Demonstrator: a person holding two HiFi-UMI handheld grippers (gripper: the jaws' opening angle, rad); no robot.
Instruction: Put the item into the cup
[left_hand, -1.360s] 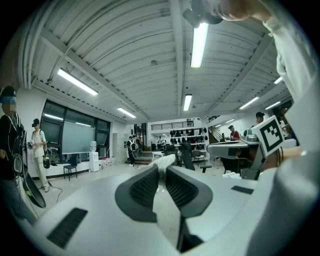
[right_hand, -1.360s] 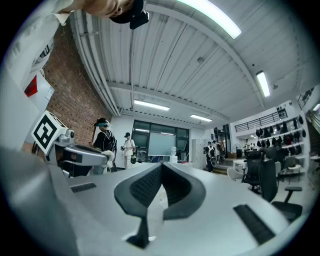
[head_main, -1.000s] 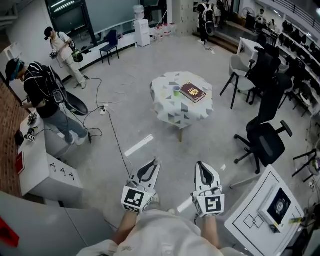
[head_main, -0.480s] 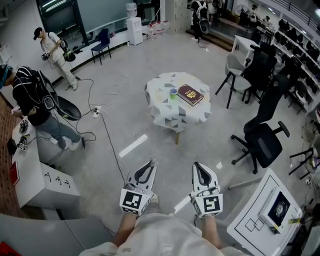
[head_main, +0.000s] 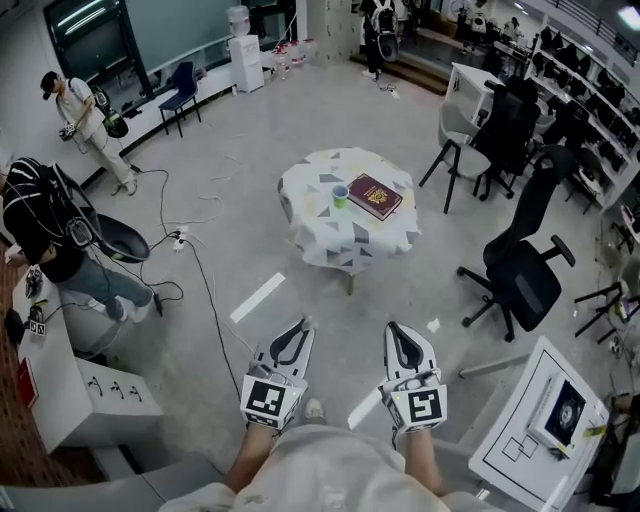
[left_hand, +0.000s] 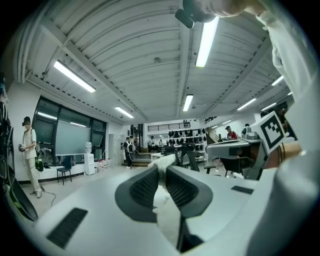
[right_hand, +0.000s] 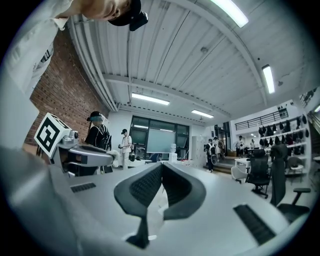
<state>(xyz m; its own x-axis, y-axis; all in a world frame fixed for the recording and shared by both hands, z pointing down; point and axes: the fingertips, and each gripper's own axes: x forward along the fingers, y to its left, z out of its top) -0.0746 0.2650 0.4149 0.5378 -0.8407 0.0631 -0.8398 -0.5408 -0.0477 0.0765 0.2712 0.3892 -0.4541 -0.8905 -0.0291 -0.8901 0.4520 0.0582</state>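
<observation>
Round table under a white triangle-patterned cloth (head_main: 340, 240) showed larger at upper centre than a second before, so the person was closing in. The small green cup (head_main: 340, 194) stood on it just left of a dark red book (head_main: 374, 195) (item not identifiable). Left gripper (head_main: 303, 328) and right gripper (head_main: 396, 330), lower centre, were pressed together and pinched nothing.

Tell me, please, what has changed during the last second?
The wearer has come a little nearer the table: with its cup and book, it shows slightly larger and further left in the head view. Nothing was taken or released. The left gripper and right gripper stay shut and empty, held in front of the body.
</observation>
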